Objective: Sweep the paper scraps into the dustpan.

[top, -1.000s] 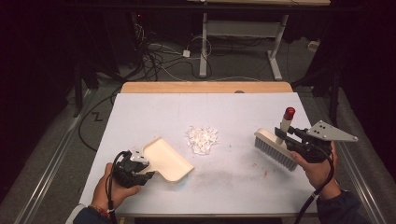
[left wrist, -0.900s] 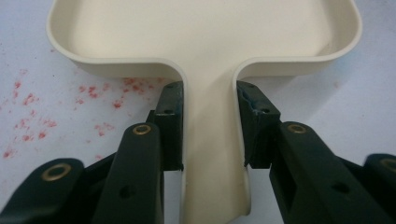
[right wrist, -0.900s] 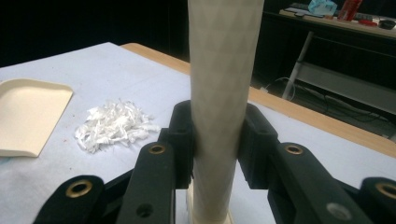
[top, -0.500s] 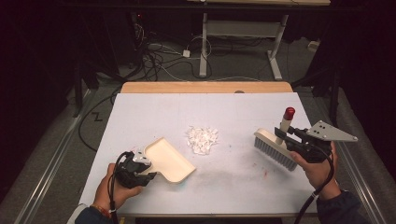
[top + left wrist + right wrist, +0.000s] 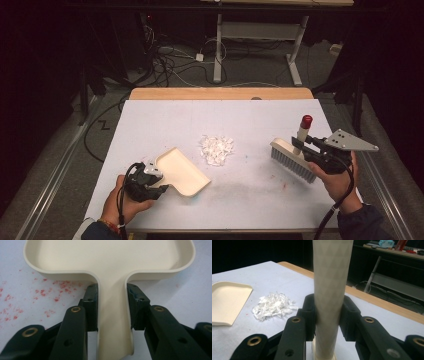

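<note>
Nothing has shifted since earlier: our left tongs (image 5: 159, 181) stay clamped on the dustpan (image 5: 181, 171) handle, our right tongs (image 5: 303, 150) on the brush (image 5: 292, 159) handle, paper scraps (image 5: 216, 149) lying between on the surface (image 5: 240, 120). Bristles are cut off in the right gripper view.

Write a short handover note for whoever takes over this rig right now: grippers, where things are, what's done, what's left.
Left gripper: shut on the handle of the cream dustpan, which lies flat on the table, mouth toward the scraps.
Right gripper: shut on the handle of the brush, bristles at the table's right side.
White paper scraps: one pile mid-table, between pan and brush, touched by neither.
Done: both tools gripped.
Left: likely sweep the pile into the pan; nothing is in the pan yet.
</note>
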A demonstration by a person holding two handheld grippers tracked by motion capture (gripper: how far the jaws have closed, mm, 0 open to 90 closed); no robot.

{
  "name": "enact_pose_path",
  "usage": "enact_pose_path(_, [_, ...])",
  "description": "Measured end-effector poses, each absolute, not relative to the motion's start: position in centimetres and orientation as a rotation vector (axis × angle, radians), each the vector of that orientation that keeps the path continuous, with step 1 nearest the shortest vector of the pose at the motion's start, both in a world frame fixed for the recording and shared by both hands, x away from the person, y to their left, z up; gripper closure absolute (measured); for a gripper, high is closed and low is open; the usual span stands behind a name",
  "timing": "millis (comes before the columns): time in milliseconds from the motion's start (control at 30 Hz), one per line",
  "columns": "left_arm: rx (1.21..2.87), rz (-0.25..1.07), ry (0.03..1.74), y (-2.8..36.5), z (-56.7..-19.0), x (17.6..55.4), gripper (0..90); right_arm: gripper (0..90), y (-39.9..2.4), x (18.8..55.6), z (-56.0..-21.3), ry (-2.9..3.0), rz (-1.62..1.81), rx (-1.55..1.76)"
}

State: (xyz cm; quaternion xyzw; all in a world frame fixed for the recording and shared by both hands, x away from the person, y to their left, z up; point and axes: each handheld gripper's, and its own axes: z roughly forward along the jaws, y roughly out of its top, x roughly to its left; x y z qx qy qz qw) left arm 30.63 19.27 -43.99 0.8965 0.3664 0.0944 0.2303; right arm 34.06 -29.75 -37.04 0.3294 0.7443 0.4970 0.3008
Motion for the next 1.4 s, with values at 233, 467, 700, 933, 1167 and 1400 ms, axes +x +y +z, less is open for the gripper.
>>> enact_pose_path(233, [2.475, 0.252, 1.003, 19.0, -44.2, 30.9, 63.6, 70.6, -28.8, 35.2, -37.2, 1.987, 1.347, 0.87])
enact_pose_path(467, [2.485, 0.242, 1.003, 18.9, -44.4, 31.1, 63.6, 70.6, -27.3, 37.0, -37.1, 1.991, 1.355, 0.864])
enact_pose_path(700, [2.489, 0.242, 1.006, 18.7, -44.6, 31.1, 63.6, 70.7, -25.2, 40.4, -36.6, 1.969, 1.362, 0.882])
enact_pose_path(933, [2.491, 0.228, 1.007, 18.8, -44.8, 31.3, 63.6, 70.6, -21.9, 44.8, -37.0, 1.983, 1.333, 0.925])
enact_pose_path(1167, [2.49, 0.221, 1.001, 18.9, -44.9, 31.4, 63.6, 70.6, -19.5, 47.0, -37.8, 1.987, 1.321, 0.964])
enact_pose_path(1400, [2.499, 0.217, 0.997, 18.7, -45.0, 31.6, 63.6, 70.7, -16.4, 48.4, -38.2, 1.972, 1.294, 0.94])
